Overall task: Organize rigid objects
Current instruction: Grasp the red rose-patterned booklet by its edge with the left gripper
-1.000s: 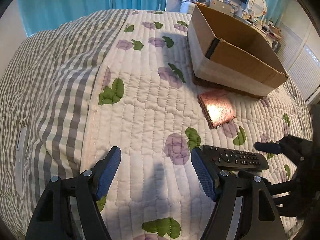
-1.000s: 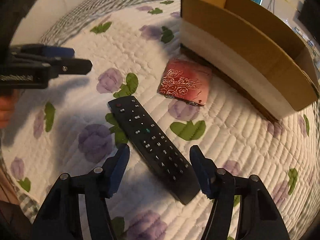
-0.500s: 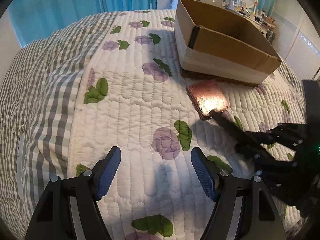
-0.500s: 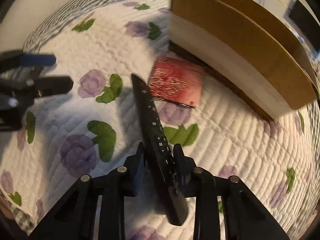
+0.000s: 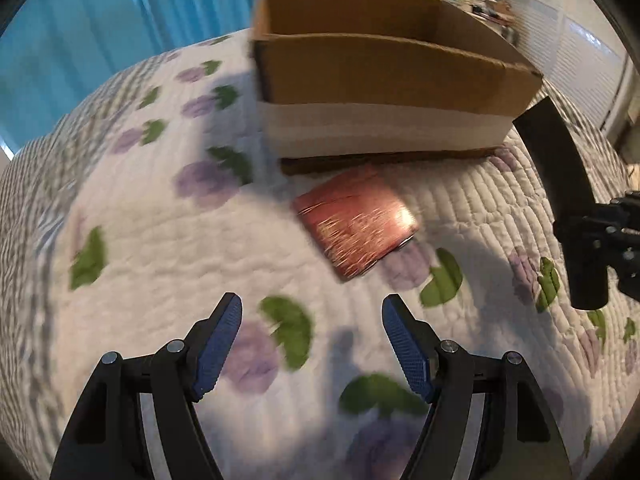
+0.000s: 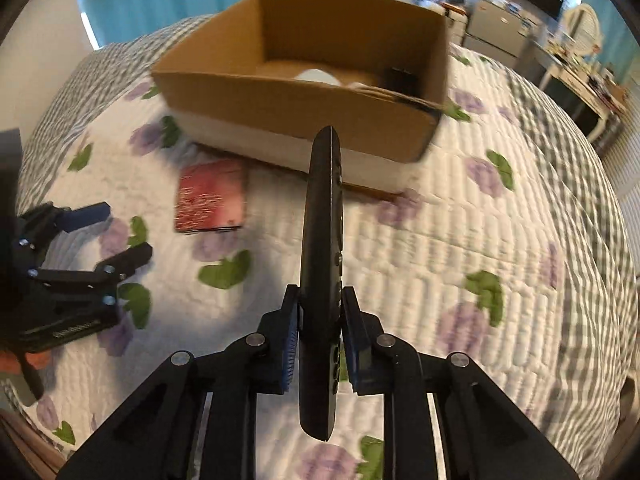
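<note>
My right gripper (image 6: 320, 336) is shut on a black remote control (image 6: 322, 240), held edge-up above the bed and pointing at the open cardboard box (image 6: 280, 120). The remote also shows at the right of the left wrist view (image 5: 560, 184). My left gripper (image 5: 312, 344) is open and empty above the quilt; it also shows at the left of the right wrist view (image 6: 116, 232). A flat red-pink embossed case (image 5: 354, 224) lies on the quilt in front of the box (image 5: 380, 80), ahead of the left gripper.
The bed has a white quilt (image 5: 160, 240) with purple and green print, and a grey checked cover (image 6: 580, 184) at its sides. The box holds a white round item (image 6: 316, 77) and a dark item (image 6: 402, 78). Teal curtains and furniture stand behind.
My right gripper closed on the remote, lifted it off the quilt and swung it toward the box. My left gripper moved closer to the red case and the box, still open.
</note>
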Available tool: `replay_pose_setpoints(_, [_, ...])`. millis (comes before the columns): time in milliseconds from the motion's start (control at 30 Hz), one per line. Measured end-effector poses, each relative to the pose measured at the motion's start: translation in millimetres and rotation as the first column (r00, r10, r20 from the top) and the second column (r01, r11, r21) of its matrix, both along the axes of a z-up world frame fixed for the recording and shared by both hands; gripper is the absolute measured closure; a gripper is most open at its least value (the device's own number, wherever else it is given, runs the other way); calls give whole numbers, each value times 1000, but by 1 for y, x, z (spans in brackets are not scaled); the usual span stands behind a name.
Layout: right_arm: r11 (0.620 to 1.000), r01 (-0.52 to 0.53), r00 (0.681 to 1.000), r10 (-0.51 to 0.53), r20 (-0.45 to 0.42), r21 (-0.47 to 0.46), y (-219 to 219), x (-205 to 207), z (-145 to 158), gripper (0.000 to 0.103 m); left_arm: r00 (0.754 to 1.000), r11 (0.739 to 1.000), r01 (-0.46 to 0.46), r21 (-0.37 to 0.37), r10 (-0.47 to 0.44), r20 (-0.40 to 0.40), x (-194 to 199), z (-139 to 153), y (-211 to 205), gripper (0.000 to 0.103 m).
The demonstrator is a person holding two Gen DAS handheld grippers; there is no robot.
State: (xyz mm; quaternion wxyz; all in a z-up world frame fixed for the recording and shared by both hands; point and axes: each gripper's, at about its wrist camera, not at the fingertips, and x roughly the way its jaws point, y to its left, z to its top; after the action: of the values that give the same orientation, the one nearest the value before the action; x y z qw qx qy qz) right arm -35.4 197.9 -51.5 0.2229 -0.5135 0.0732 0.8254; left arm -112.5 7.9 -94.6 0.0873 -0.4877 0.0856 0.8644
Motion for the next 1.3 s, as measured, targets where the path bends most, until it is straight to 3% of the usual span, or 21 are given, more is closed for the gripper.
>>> replay_pose_setpoints(100, [998,38,999,-37,27,-52,14,1,-9,84,996,993,88,-74,-90,-19,-9,-12,27,28])
replay_pose_setpoints(200, [995,57,997,-52,58,-78,18,-2,-24,84,979,965,180,-189,-194,-57,-15,-23,52,28])
replay_pose_setpoints(433, [993,67,996,-62,57,-97,26,-2,-28,84,952,916,276,-290,-303,-49,-29,-41,63,28])
replay_pose_setpoints(533, [994,53,997,-47,64,-93,23,-7,-31,84,949,915,289,-280,-312,-40,-30,-39,61,33])
replay_pose_setpoints(700, [994,55,997,-49,67,-89,25,-15,-37,84,964,946,255,-202,-264,-20,-21,-30,43,63])
replay_pose_setpoints(867, [996,56,998,-53,45,-76,26,-21,-37,84,973,961,185,-207,-209,-101,-11,-12,23,82])
replay_pose_setpoints(967, [996,48,998,-45,46,-72,24,-22,-37,84,975,971,177,-163,-196,-109,-20,-4,13,82])
replay_pose_setpoints(1133, [995,53,998,-49,48,-86,26,-24,-38,84,946,918,279,-282,-313,-87,-30,-22,35,82])
replay_pose_setpoints(1300, [994,51,998,-46,51,-93,30,-22,-37,84,942,916,290,-279,-325,-87,-34,-27,37,87])
